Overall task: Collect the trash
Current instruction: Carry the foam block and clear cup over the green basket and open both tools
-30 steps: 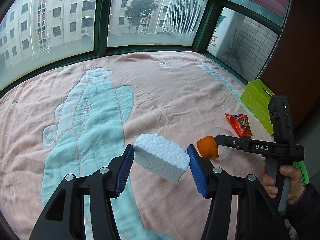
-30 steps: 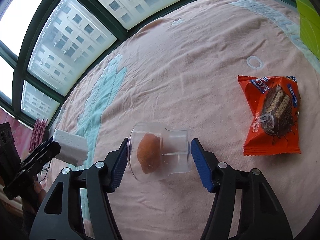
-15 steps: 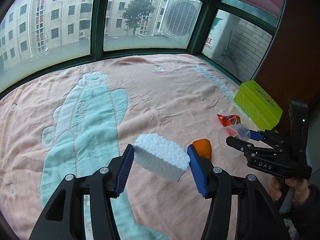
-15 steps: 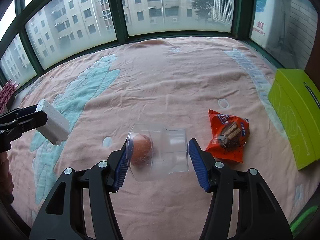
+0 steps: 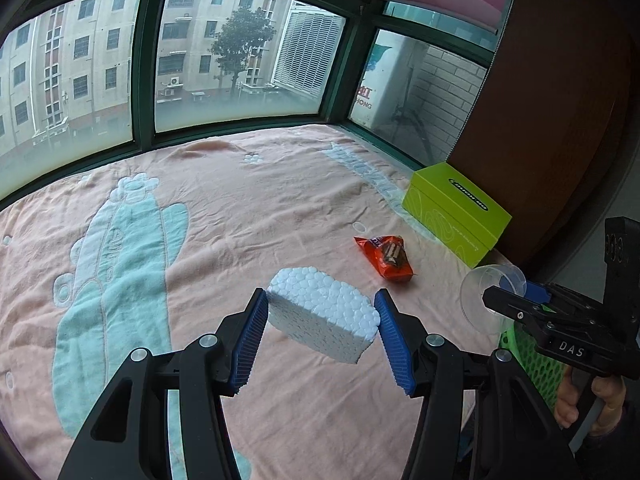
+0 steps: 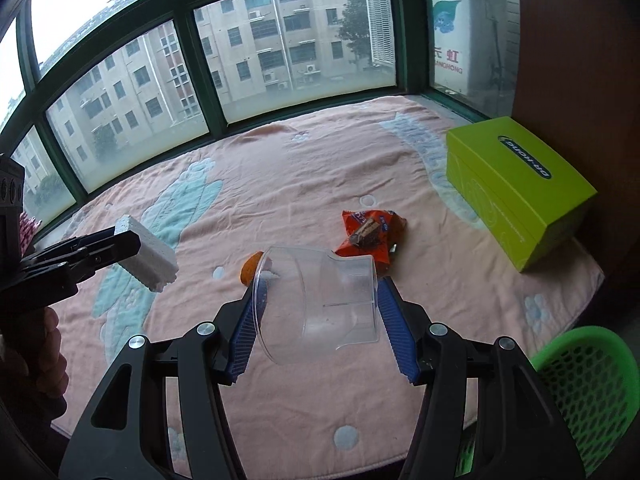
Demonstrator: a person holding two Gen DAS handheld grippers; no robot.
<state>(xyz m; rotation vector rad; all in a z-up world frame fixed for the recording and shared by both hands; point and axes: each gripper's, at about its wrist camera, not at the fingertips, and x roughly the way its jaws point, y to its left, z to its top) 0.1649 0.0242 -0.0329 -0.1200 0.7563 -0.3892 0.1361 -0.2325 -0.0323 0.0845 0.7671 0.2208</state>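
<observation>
My left gripper (image 5: 322, 328) is shut on a white styrofoam block (image 5: 322, 319), held above the pink blanket (image 5: 240, 208). That block (image 6: 148, 254) also shows at the left of the right wrist view. My right gripper (image 6: 318, 320) is shut on a clear plastic cup (image 6: 320, 304), lifted on its side. The cup (image 5: 486, 292) appears at the right of the left wrist view. An orange snack wrapper (image 6: 370, 238) lies on the blanket beyond the cup. An orange lump (image 6: 250, 268) lies beside it, partly behind the cup's rim.
A lime green box (image 6: 520, 188) sits at the blanket's right edge by a brown panel. A green mesh basket (image 6: 588, 396) stands below the bed's near right corner. Green-framed windows run along the far side. A person's hand (image 5: 580, 400) holds the right gripper's handle.
Both grippers rose and pulled back from the blanket. The right one lifted the cup off the orange lump, which stayed on the blanket, and swung toward the right, nearer the basket.
</observation>
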